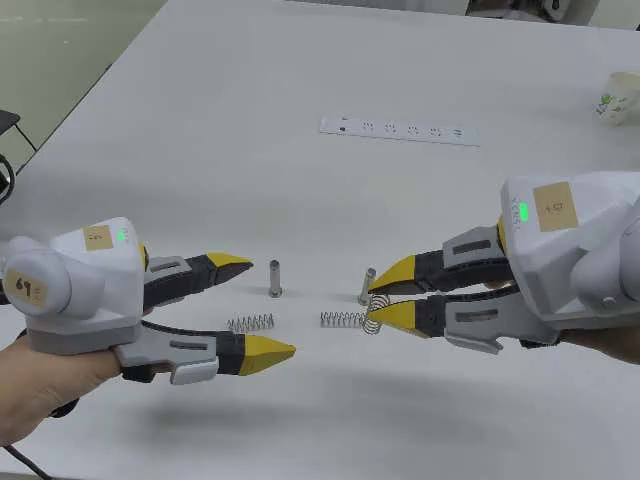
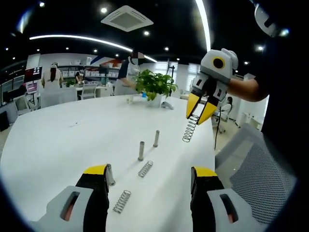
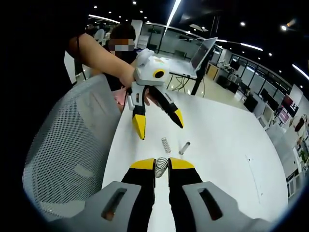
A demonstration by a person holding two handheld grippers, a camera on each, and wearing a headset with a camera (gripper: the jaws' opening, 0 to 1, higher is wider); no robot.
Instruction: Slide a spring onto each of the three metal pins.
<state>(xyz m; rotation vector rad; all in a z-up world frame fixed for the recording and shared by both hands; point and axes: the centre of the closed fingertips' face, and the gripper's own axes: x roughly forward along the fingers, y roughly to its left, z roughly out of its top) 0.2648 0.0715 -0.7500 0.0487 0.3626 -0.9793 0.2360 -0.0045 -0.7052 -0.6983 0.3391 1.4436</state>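
White workbench point(image 1: 250, 80) runs under both grippers. Above it the held spring point(image 2: 189, 129) juts from the tips of the right gripper point(image 1: 373, 305), whose jaws are clamped on one end of it. In the right gripper view that spring reads as an end-on coil between the yellow tips.

The left gripper view gives the full set of three bare pins standing on the table: the nearest pin point(image 2: 110, 175), the middle pin point(image 2: 141, 151) and the far pin point(image 2: 156, 138). One loose spring point(image 2: 145, 168) lies just beside the middle pin, and a second loose spring point(image 2: 122, 201) lies below the left gripper point(image 1: 271, 306), whose jaws are spread wide and hold nothing.

From the head view two pins and one loose spring can be made out on the table. A power strip point(image 1: 398, 130) lies well beyond them.
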